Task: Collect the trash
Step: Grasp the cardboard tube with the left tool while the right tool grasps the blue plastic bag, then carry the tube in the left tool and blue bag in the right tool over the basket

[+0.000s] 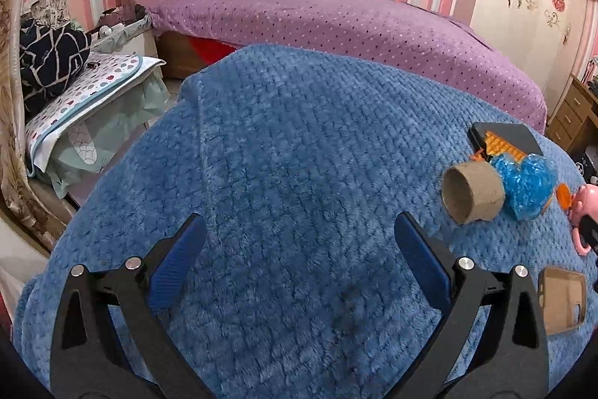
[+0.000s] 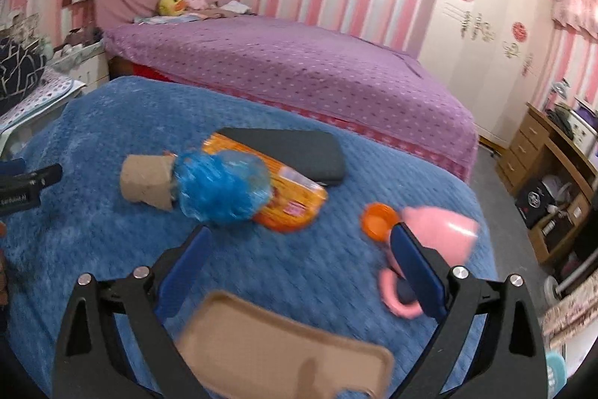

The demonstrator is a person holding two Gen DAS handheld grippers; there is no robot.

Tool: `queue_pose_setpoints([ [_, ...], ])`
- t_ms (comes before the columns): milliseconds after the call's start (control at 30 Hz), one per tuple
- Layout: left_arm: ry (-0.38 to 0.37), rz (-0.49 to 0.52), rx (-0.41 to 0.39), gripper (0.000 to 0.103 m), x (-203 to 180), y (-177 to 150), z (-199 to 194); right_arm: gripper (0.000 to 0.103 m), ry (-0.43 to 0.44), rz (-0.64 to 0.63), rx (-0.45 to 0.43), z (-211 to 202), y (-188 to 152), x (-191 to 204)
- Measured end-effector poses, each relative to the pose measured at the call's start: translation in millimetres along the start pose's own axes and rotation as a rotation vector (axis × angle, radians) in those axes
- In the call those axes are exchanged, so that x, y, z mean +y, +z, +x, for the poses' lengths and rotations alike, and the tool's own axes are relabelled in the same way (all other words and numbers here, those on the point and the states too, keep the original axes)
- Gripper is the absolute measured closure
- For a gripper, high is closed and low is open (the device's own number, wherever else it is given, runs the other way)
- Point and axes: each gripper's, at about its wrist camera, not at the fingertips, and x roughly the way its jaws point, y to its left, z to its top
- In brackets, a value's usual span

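On the blue blanket lie a cardboard tube, a crumpled blue plastic bag and an orange snack wrapper, all bunched together. My left gripper is open over bare blanket, left of the tube. My right gripper is open, nothing between its fingers, just short of the bag and wrapper. An orange cap lies to its right.
A black case lies behind the wrapper. A pink toy sits by the right finger. A tan phone case lies close under the right gripper. A purple bed stands behind; drawers at right.
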Motion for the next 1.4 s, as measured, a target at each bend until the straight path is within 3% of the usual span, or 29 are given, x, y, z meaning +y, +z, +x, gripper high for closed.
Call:
queue_pose_setpoints([
  [167, 0.029, 0.047, -0.016, 0.006, -8.1, 5.4, -0.7, 0.011, 0.052, -0.017, 0.040, 35.9, 13.0, 16.8],
  [233, 0.017, 0.044, -0.009, 0.006, -11.2, 7.7, 1.3, 0.018, 0.075, -0.022, 0.064, 49.6, 15.5, 23.0],
  [333, 0.002, 0.041, 0.006, 0.006, -18.6, 10.6, 5.6, 0.037, 0.133, -0.028, 0.107, 70.0, 14.3, 27.9],
  [400, -0.012, 0.052, 0.010, 0.006, -27.8, 12.4, 6.8, 0.063, 0.187, -0.025, 0.115, 75.0, 13.0, 27.5],
  [500, -0.017, 0.086, 0.000, 0.006, -46.8, 12.3, 6.0, 0.068, 0.175, -0.025, 0.067, 63.3, 11.5, 17.8],
  [600, -0.052, 0.099, 0.010, 0.006, -67.6, 13.3, 8.9, 0.069, 0.149, 0.030, 0.014, 37.7, 5.9, -13.6],
  [767, -0.117, 0.134, 0.021, 0.006, -108.5, 12.4, 14.6, 0.069, 0.075, 0.107, 0.000, 1.1, -22.6, -66.7],
  [867, -0.115, 0.163, 0.041, 0.006, -130.2, 10.8, 24.8, 0.069, 0.006, 0.153, 0.003, -17.0, -48.9, -98.8],
  [967, -0.129, 0.179, 0.058, 0.006, -145.3, 9.6, 32.5, 0.069, -0.013, 0.212, -0.007, -27.3, -63.4, -120.4],
  [1067, -0.096, 0.218, 0.049, 0.006, -160.0, 7.6, 36.6, 0.069, -0.012, 0.267, -0.030, -34.9, -74.4, -136.5],
  [1133, -0.064, 0.242, 0.047, 0.011, -167.1, 5.6, 40.5, 0.069, -0.009, 0.279, -0.034, -35.1, -76.9, -145.7],
  [1267, -0.105, 0.193, 0.089, 0.039, -153.7, 8.5, 48.4, 0.069, -0.008, 0.278, -0.027, -29.1, -74.2, -143.4],
  [1400, -0.174, 0.112, 0.096, 0.047, -136.6, 11.5, 47.2, 0.069, -0.023, 0.252, -0.025, -29.1, -74.8, -137.4],
])
